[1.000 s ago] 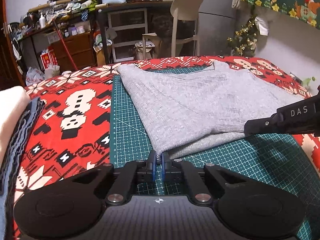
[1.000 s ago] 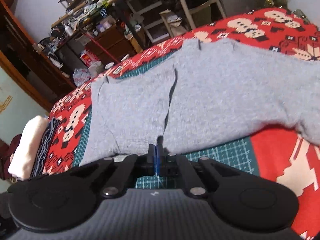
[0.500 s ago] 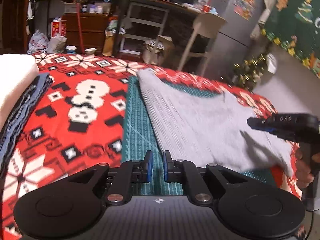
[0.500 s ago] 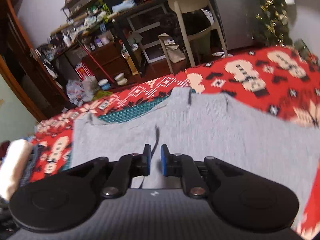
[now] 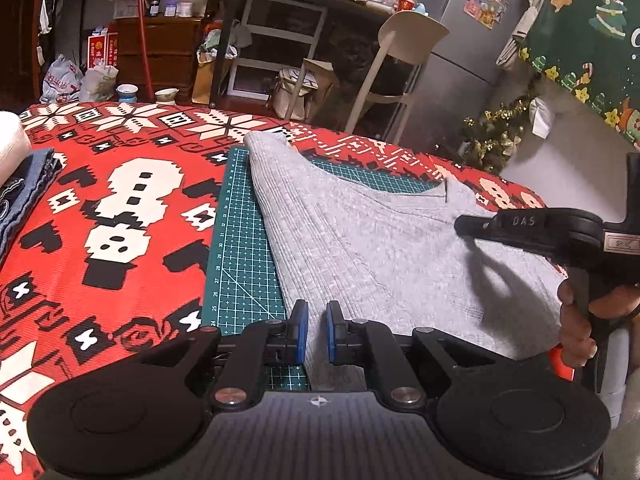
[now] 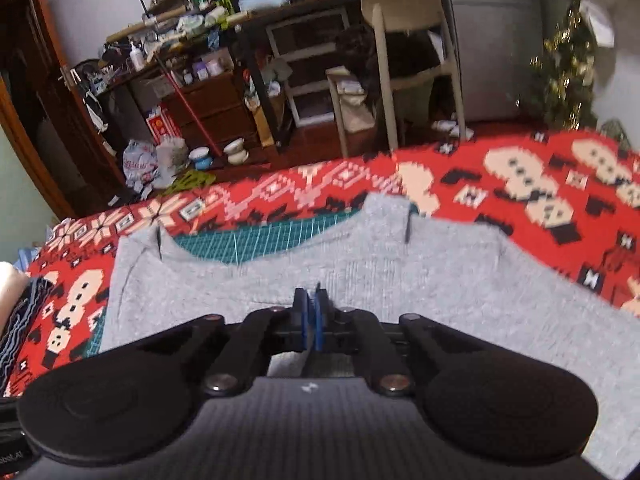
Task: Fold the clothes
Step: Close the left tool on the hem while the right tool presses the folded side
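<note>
The grey garment (image 5: 384, 248) lies flat across the green cutting mat (image 5: 236, 248), which sits on a red patterned blanket (image 5: 100, 216); in the left wrist view it runs from about 12 o'clock down to 4 o'clock of the left gripper (image 5: 317, 334). That gripper's blue pads stand a narrow gap apart, with nothing pinched between them; it hangs over the garment's near left edge, where cloth meets mat. The right gripper (image 6: 311, 318) has its pads closed together with nothing gripped, above the middle of the garment, the neckline at its 12 o'clock. In the left wrist view the same right gripper (image 5: 464, 226) appears at 2 o'clock, poised above the cloth, with the person's hand (image 5: 576, 328) on its handle at 3 o'clock. Folded clothes (image 5: 20, 184) are stacked on the blanket at 9 to 10 o'clock. A pale chair (image 6: 408, 40) stands beyond the blanket at 12 o'clock.
</note>
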The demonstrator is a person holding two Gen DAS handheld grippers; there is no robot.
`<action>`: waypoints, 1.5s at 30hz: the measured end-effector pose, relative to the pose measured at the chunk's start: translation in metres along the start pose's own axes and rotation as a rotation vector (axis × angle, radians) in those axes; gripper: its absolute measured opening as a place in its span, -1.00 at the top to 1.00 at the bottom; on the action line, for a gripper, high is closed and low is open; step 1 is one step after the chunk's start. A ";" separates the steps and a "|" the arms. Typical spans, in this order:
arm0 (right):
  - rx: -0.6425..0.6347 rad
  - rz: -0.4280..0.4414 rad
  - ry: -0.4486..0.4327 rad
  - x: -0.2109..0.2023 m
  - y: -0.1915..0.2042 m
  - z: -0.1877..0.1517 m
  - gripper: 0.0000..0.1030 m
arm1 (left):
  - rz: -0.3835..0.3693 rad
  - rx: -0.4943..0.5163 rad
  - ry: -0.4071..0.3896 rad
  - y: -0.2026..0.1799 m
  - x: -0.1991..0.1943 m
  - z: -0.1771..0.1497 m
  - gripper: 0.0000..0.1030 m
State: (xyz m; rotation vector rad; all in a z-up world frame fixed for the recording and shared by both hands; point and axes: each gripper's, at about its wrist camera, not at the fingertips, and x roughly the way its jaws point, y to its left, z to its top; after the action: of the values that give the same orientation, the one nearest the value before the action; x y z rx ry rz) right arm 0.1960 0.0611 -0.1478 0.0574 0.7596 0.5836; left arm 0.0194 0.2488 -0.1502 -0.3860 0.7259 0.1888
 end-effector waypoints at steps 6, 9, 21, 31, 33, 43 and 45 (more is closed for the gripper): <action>0.002 -0.043 -0.041 -0.002 0.000 0.011 0.94 | 0.005 0.018 -0.002 -0.002 0.001 -0.004 0.83; -0.003 -0.057 0.008 0.012 -0.003 0.005 0.91 | 0.025 0.049 -0.009 -0.008 0.001 -0.005 0.83; 0.077 0.101 0.024 -0.048 -0.003 -0.019 0.74 | -0.061 -0.018 -0.014 -0.009 -0.013 0.001 0.89; -0.049 0.186 0.119 -0.054 0.040 -0.072 0.85 | 0.001 0.112 0.019 -0.027 -0.003 -0.020 0.88; -0.031 0.192 0.132 -0.057 0.034 -0.071 0.85 | 0.006 0.119 0.021 -0.027 -0.007 -0.020 0.89; -0.104 0.247 0.082 -0.063 0.069 -0.065 0.86 | -0.048 0.055 0.025 -0.022 -0.009 -0.025 0.89; -0.092 0.249 0.093 -0.055 0.073 -0.069 0.95 | -0.048 0.056 0.027 -0.020 -0.009 -0.026 0.88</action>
State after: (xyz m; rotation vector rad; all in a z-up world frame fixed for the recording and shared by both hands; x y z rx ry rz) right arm 0.0841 0.0829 -0.1446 0.0401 0.8205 0.8622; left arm 0.0026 0.2193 -0.1561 -0.3524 0.7467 0.1181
